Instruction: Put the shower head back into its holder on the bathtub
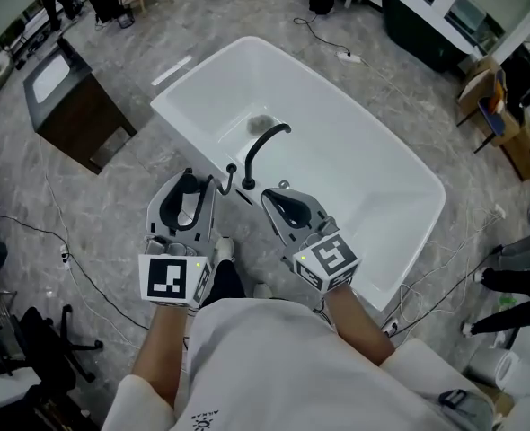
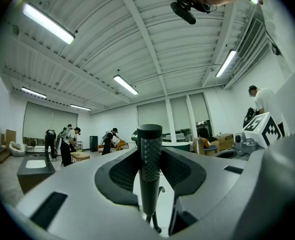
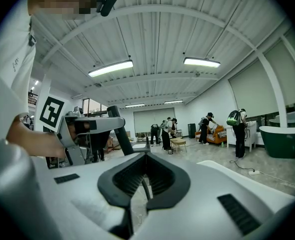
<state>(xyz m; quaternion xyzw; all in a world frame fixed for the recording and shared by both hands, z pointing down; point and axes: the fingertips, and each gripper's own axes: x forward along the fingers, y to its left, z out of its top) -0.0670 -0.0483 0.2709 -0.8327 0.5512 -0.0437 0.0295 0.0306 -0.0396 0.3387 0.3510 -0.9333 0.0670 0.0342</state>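
Note:
A white bathtub [image 1: 373,187] lies ahead of me in the head view, with a black curved faucet [image 1: 263,142] and a small black fitting [image 1: 231,170] on its near rim. My left gripper [image 1: 187,206] hovers just short of that rim, shut on the black shower head handle [image 2: 150,156]. The handle stands upright between the pads, its knurled part showing. To its right, my right gripper [image 1: 287,206] also points at the rim and is shut with nothing in it. In the right gripper view [image 3: 146,159], the left gripper [image 3: 82,126] and the handle [image 3: 118,134] show at the left.
A dark vanity cabinet [image 1: 67,97] stands left of the tub. Cables [image 1: 76,268] trail over the grey floor on both sides. A dark green tub [image 1: 427,25] and cardboard boxes [image 1: 507,115] are at the back right. People [image 3: 237,131] stand far off.

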